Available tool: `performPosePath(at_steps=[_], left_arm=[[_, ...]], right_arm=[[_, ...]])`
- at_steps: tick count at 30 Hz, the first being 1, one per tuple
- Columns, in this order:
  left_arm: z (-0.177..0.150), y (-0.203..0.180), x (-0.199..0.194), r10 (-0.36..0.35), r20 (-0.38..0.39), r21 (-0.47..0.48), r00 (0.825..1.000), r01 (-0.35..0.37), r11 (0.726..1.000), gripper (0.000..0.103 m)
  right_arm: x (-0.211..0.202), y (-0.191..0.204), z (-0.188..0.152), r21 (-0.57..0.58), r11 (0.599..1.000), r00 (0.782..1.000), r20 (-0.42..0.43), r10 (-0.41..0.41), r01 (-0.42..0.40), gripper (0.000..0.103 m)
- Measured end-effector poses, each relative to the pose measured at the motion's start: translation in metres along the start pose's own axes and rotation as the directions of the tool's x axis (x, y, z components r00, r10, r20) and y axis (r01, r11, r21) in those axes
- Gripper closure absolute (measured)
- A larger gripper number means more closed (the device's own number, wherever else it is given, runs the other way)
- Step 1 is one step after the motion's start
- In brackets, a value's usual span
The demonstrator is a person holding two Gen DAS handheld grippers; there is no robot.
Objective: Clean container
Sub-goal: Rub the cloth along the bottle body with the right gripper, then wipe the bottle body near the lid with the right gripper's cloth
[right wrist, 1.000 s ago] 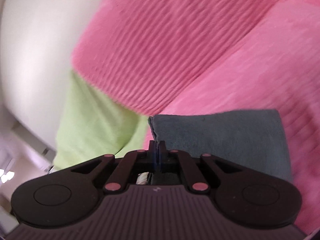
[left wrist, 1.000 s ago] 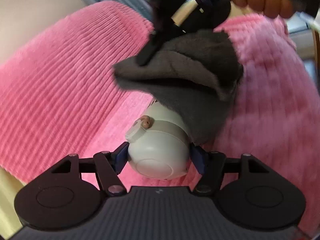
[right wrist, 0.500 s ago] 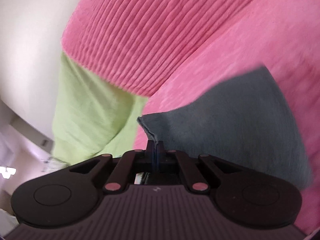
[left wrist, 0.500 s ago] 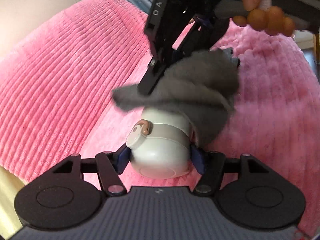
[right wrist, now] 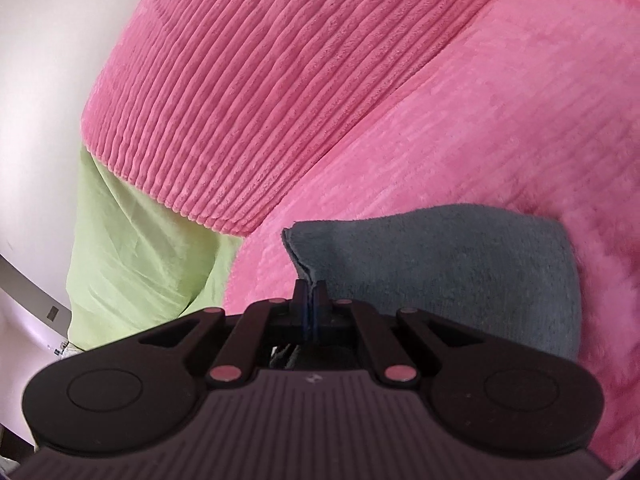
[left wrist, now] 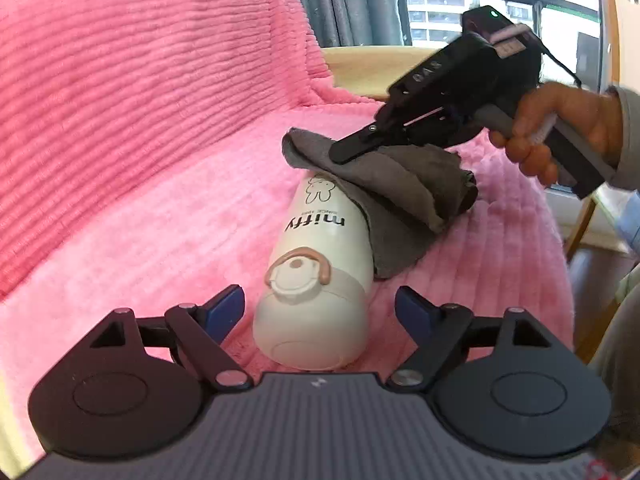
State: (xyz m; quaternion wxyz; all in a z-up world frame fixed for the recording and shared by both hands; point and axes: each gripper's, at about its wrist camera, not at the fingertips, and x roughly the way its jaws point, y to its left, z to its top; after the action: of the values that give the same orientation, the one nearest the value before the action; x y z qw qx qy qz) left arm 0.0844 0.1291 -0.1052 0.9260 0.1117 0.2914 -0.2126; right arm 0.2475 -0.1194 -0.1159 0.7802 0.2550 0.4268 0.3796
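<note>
Bottle (left wrist: 320, 276) on pink blanket (left wrist: 132, 184) | left gripper (left wrist: 320, 304) just opening, apart | right gripper (right wrist: 310, 294) clamps grey cloth (right wrist: 460, 272)

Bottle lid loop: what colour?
The loop is peach-tan, on the cream bottle; best in the left wrist view.

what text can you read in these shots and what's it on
"miffy", upside down in the left wrist view, on the white bottle, under a rabbit outline drawing.
Small print beside "miffy" on the bottle: too small to read.
Pale letters on the side of the right gripper: too blurred to read.
Small marks on the white surface in the right wrist view: unreadable.
</note>
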Motion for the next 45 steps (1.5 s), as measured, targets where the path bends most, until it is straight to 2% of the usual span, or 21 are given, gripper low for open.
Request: performPosePath(at_steps=[1,2,5,7,8,9,11,13,14,15,18,21,23,27,31,35,38,39,41,44,45], left_arm=[[-0.001,0.001,0.004,-0.005,-0.008,0.005,1.000,0.005,1.000,0.033],[-0.001,0.004,0.007,0.003,-0.013,0.024,1.000,-0.002,1.000,0.037],[-0.002,-0.002,0.009,0.049,-0.011,0.119,0.999,-0.047,0.992,0.038],[-0.004,-0.018,0.012,0.111,-0.009,0.217,0.994,-0.106,0.970,0.038],[-0.003,-0.027,0.014,0.161,-0.002,0.296,0.987,-0.153,0.943,0.038],[-0.005,-0.036,0.016,0.209,0.017,0.383,0.978,-0.199,0.902,0.038],[-0.008,-0.051,0.019,0.286,0.058,0.531,0.956,-0.273,0.802,0.038],[-0.015,-0.060,0.022,0.326,0.086,0.626,0.941,-0.306,0.718,0.038],[-0.016,-0.061,0.024,0.336,0.089,0.642,0.937,-0.312,0.700,0.038],[-0.016,-0.062,0.024,0.341,0.086,0.640,0.936,-0.314,0.701,0.038],[-0.013,-0.059,0.024,0.341,0.072,0.609,0.937,-0.312,0.729,0.037],[-0.011,-0.060,0.026,0.342,0.069,0.603,0.937,-0.312,0.734,0.037],[-0.011,-0.059,0.028,0.344,0.065,0.604,0.937,-0.312,0.734,0.037],[-0.011,-0.062,0.029,0.351,0.049,0.569,0.935,-0.315,0.759,0.037],[-0.009,-0.061,0.023,0.350,0.052,0.547,0.935,-0.320,0.774,0.038],[-0.005,-0.060,0.022,0.340,0.063,0.533,0.938,-0.319,0.783,0.038],[-0.003,-0.056,0.025,0.336,0.054,0.507,0.940,-0.316,0.802,0.038],[-0.002,-0.053,0.028,0.331,0.047,0.487,0.942,-0.311,0.816,0.038],[0.003,-0.038,0.025,0.288,0.015,0.388,0.957,-0.271,0.881,0.033],[0.010,-0.012,0.025,0.196,-0.037,0.209,0.980,-0.185,0.960,0.025],[0.010,-0.006,0.026,0.179,-0.044,0.168,0.983,-0.169,0.971,0.025]], right_arm=[[-0.002,-0.001,-0.002,0.001,1.000,1.000,-0.001,-0.001,0.001,0.103],[-0.004,0.000,-0.003,0.000,1.000,1.000,-0.003,-0.004,0.004,0.103],[-0.007,0.001,-0.007,-0.005,1.000,1.000,-0.009,-0.014,0.014,0.103],[-0.010,0.002,-0.009,-0.011,1.000,1.000,-0.015,-0.024,0.024,0.103],[-0.011,0.004,-0.010,-0.017,0.999,0.999,-0.018,-0.029,0.029,0.102],[-0.012,0.006,-0.011,-0.024,0.999,0.999,-0.021,-0.034,0.034,0.101],[-0.015,0.014,-0.015,-0.044,0.999,0.999,-0.013,-0.029,0.028,0.101],[-0.018,0.026,-0.017,-0.067,0.998,1.000,0.000,0.016,-0.016,0.100],[-0.019,0.034,-0.018,-0.080,0.996,0.999,0.003,0.043,-0.043,0.100],[-0.018,0.043,-0.020,-0.095,0.993,0.997,0.000,0.072,-0.072,0.100],[-0.005,0.064,-0.029,-0.124,0.983,0.990,-0.051,0.134,-0.139,0.100],[0.014,0.067,-0.040,-0.123,0.981,0.985,-0.110,0.135,-0.148,0.100],[0.025,0.062,-0.043,-0.110,0.985,0.984,-0.127,0.121,-0.135,0.102],[0.029,0.051,-0.035,-0.114,0.989,0.991,-0.114,0.076,-0.089,0.103],[0.021,0.039,-0.018,-0.137,0.990,0.997,-0.081,0.016,-0.027,0.103],[0.004,0.014,0.003,-0.118,0.990,0.997,-0.030,-0.078,0.074,0.103],[-0.005,-0.001,0.007,-0.092,0.991,0.995,-0.029,-0.100,0.097,0.103],[-0.006,-0.003,0.005,-0.091,0.991,0.994,-0.029,-0.106,0.103,0.103],[-0.007,-0.006,0.001,-0.073,0.991,0.993,-0.021,-0.114,0.112,0.103],[-0.012,-0.011,-0.004,-0.029,0.994,0.994,0.003,-0.106,0.106,0.103],[-0.013,-0.011,-0.005,-0.016,0.995,0.995,0.014,-0.095,0.095,0.102]])
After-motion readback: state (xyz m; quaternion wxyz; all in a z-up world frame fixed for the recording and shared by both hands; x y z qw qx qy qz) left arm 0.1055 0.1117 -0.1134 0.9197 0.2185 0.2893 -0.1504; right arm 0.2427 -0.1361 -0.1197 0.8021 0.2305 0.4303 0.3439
